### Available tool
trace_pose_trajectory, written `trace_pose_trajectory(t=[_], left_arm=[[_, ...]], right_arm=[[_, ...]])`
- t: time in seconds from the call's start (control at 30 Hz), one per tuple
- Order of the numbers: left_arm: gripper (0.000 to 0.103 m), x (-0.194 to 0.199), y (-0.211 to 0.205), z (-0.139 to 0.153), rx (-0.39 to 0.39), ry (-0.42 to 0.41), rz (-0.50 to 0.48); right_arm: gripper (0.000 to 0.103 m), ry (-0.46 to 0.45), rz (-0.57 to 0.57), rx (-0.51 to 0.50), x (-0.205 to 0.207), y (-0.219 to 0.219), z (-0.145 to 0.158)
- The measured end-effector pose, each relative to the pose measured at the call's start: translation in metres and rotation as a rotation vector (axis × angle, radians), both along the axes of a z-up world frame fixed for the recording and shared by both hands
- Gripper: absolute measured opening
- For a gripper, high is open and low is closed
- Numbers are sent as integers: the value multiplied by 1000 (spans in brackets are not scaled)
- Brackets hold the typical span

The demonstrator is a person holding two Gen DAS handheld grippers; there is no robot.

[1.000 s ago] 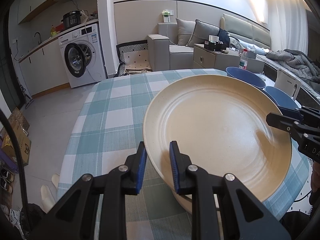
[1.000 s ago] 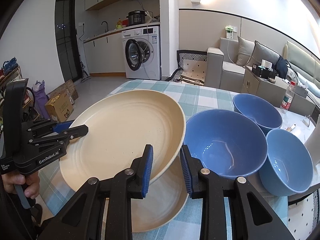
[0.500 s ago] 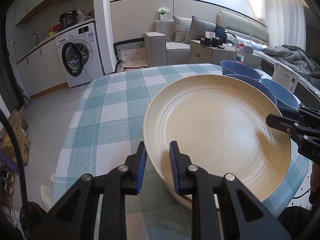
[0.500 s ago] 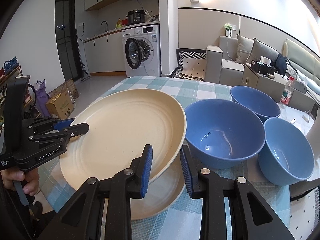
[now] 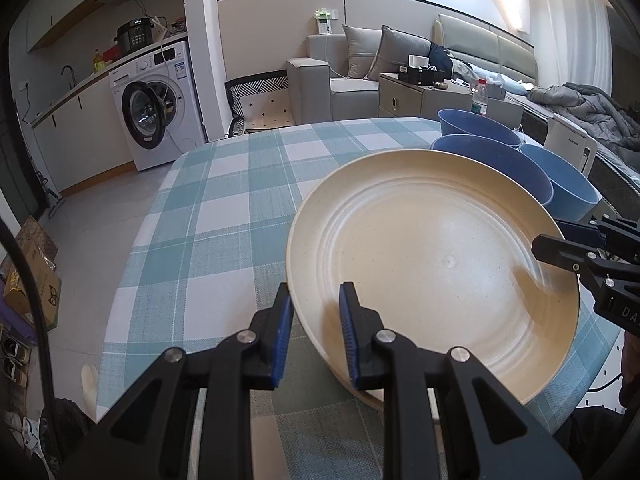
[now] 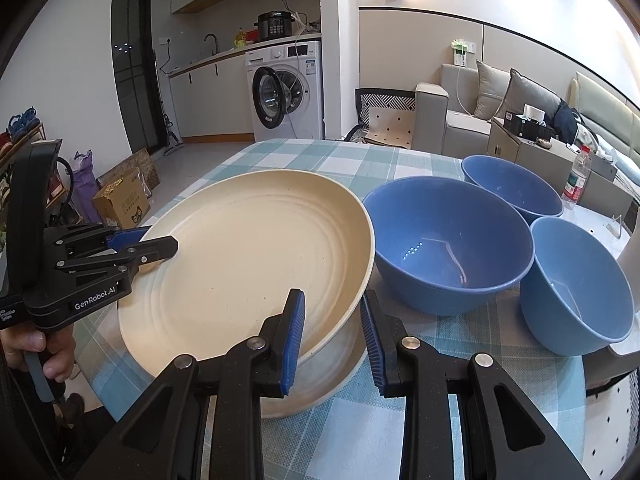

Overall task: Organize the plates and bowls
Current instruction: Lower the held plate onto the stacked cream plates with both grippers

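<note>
Two grippers on one plate: my left gripper straddles its near rim at lower centre of the left view, my right gripper straddles the opposite rim at lower centre of the right view. Both sets of fingers sit either side of the rim with a gap showing, so I judge them loosely around it, not clenched hard; whether the pads actually touch I cannot tell. Gripping at opposite edges keeps the wide plate level. It hangs tilted just above a second plate lying on the checked worktop, lower middle of the right view, so I reckon I'm stacking like on like. Three blue bowls crowd the right half of that view, the nearest just beside the plate's edge, waiting their turn.
</note>
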State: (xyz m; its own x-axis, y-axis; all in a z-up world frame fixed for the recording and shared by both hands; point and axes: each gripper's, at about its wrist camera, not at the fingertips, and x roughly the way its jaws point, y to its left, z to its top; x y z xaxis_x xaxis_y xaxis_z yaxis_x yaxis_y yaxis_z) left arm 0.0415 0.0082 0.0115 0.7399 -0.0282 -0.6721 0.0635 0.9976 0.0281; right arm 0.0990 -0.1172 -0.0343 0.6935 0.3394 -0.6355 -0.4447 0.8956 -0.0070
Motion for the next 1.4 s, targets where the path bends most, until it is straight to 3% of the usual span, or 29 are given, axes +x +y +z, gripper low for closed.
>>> trace_pose_trajectory(t=[1.4], left_arm=[[22,8,-11,-24,54,77,-18]], right_arm=[[30,73,8,-47,10,-7,-35]])
